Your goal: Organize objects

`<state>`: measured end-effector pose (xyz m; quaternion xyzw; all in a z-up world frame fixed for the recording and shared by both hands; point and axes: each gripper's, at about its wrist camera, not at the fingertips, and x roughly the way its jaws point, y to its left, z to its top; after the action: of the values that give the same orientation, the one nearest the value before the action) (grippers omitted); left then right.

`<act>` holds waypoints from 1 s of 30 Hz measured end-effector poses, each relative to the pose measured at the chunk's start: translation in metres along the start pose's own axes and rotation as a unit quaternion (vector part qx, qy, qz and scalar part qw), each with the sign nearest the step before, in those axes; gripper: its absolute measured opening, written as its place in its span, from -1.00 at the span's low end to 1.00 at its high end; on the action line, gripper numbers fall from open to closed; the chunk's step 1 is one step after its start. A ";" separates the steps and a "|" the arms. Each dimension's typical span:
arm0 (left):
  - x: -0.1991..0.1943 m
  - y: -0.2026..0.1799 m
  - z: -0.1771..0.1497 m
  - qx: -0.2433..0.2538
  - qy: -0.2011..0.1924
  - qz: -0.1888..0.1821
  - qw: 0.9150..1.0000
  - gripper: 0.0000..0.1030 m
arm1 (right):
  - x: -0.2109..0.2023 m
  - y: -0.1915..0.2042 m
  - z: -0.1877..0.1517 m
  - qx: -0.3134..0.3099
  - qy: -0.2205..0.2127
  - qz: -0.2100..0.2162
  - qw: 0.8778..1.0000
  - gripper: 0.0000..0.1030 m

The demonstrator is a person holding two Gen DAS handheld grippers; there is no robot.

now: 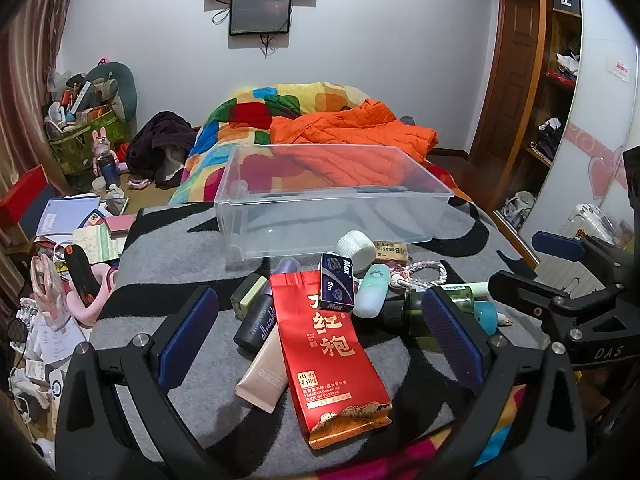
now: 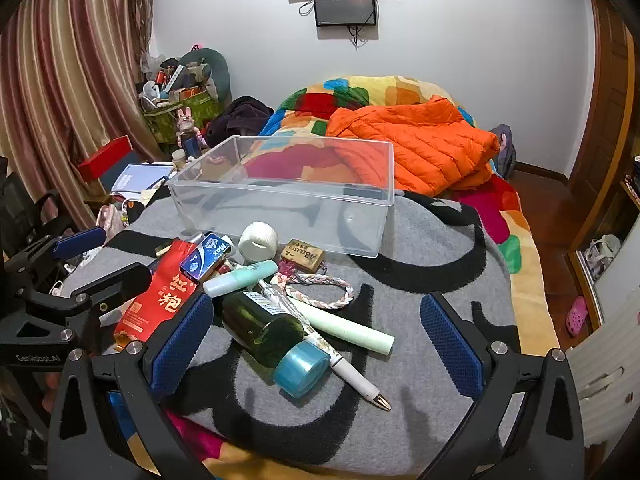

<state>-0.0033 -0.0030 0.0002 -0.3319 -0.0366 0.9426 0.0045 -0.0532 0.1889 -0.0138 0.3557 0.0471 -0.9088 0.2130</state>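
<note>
**Clutter heaped on grey blanket, clear bin behind**

Spread wide and holding nothing: left gripper [image 1: 320,338], blue pads [image 1: 188,334] either side of a red tea packet [image 1: 330,356]. Packet lying flat on the grey-and-black blanket [image 1: 192,264], lower end toward the camera. Resting across its top corner, a small blue box [image 1: 337,283] marked "Max". Tucked under the packet's left edge, a beige tube [image 1: 262,372] and a dark bottle [image 1: 256,322], with an olive bar [image 1: 248,295] just beyond.

Equally wide and holding nothing: right gripper [image 2: 318,342], hovering over a green bottle [image 2: 262,326] with a teal cap [image 2: 301,368], lying on its side between the pads [image 2: 452,346]. Crossing beside it, a white pen [image 2: 354,378] with a gold tip, and a pale green tube [image 2: 344,326] pointing right. Farther back, a mint marker [image 2: 240,276], a braided cord loop [image 2: 320,286], a brown eraser [image 2: 302,257] and a white tape roll [image 2: 259,237], all close together.

Behind the pile, on the same blanket: clear plastic bin [image 2: 280,196], upright, nothing inside, its near wall just behind the tape roll and eraser. Beyond the bin, an orange jacket [image 2: 416,140] on a patchwork quilt [image 2: 508,216].

Seen at the right edge of the left view, the other gripper's frame; likewise the left one's at the left edge of the right view.
</note>
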 end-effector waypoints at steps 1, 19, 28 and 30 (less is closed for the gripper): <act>0.000 0.000 0.000 -0.001 0.000 -0.001 1.000 1.00 | 0.000 0.000 0.000 0.000 0.000 0.000 1.000 1.00; -0.001 -0.002 -0.001 0.001 0.001 -0.002 1.000 1.00 | 0.001 0.000 0.000 0.002 0.001 0.001 1.000 1.00; -0.002 -0.002 0.000 -0.001 0.000 -0.005 1.000 1.00 | 0.000 0.000 -0.001 0.001 0.001 0.002 1.000 1.00; -0.004 -0.002 0.000 -0.002 0.000 -0.006 1.000 1.00 | 0.000 0.001 -0.001 0.002 0.001 0.002 1.000 1.00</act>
<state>-0.0006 -0.0009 0.0028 -0.3312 -0.0405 0.9426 0.0091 -0.0522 0.1884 -0.0148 0.3571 0.0452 -0.9081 0.2138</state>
